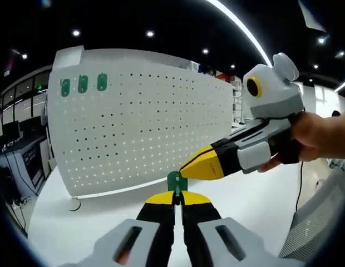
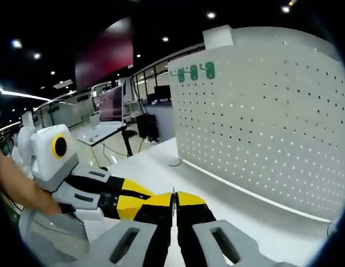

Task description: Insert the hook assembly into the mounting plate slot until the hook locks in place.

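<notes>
A white pegboard mounting plate stands upright on the white table, with three green hooks hung along its top left. My left gripper is shut on a small green hook assembly, held in front of the plate's lower edge. My right gripper comes in from the right, held by a hand; its yellow tips are together, just right of the held hook. In the right gripper view its jaws are shut with nothing seen between them, the left gripper beside them and the plate ahead.
A mesh chair back sits close by on the left, also seen as mesh in the left gripper view. Desks with monitors stand behind the table. The plate's foot rests near the table's left edge.
</notes>
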A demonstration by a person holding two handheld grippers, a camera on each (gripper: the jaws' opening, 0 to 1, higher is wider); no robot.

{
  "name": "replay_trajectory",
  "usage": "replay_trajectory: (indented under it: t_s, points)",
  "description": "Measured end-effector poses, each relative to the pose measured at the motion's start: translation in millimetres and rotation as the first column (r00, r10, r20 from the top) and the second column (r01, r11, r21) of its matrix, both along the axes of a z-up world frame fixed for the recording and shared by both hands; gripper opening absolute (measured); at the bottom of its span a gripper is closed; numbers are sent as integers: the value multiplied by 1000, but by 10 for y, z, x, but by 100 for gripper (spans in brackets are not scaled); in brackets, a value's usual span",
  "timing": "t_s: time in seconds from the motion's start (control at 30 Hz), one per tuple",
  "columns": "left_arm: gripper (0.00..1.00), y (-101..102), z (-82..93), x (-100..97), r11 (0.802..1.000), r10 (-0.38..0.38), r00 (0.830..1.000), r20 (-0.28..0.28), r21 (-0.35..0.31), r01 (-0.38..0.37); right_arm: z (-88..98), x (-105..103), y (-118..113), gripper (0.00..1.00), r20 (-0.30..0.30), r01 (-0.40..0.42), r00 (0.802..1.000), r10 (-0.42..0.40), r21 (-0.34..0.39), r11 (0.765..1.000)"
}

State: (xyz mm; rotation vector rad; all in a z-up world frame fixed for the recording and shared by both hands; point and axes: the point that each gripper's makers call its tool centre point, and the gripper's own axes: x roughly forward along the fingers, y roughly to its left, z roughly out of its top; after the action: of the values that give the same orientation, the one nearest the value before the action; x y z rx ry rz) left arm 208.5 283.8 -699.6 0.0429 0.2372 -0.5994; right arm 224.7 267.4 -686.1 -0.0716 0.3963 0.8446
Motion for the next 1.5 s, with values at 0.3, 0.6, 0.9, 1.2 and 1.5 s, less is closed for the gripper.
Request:
replay_trajectory:
  t_s: [0.3, 0.6, 0.9, 1.2, 1.5]
  points:
    - [3, -13, 1, -17, 1000, 0, 1000, -14, -19, 0, -60, -25, -17, 1, -12, -5, 1000, 5, 2, 1000]
    - [3, 5, 25, -21, 1000, 4, 1000, 4, -12, -4, -49, -35, -6, 0, -27, -3, 1000, 4, 25, 1000]
    - [5, 24, 122, 29, 999, 34, 998, 47, -24, -33, -4, -26, -25, 0, -111, 32, 994, -17, 132, 991]
    - [5, -33, 155, 37, 1000, 16, 998, 67, -1, -16, 31, -67, -5, 0, -127, 32, 992, -11, 159, 987]
    - [4, -41, 163, 31, 1000, 7, 997, 79, 9, -8, 59, -89, 15, 0, -127, 24, 992, -4, 162, 987]
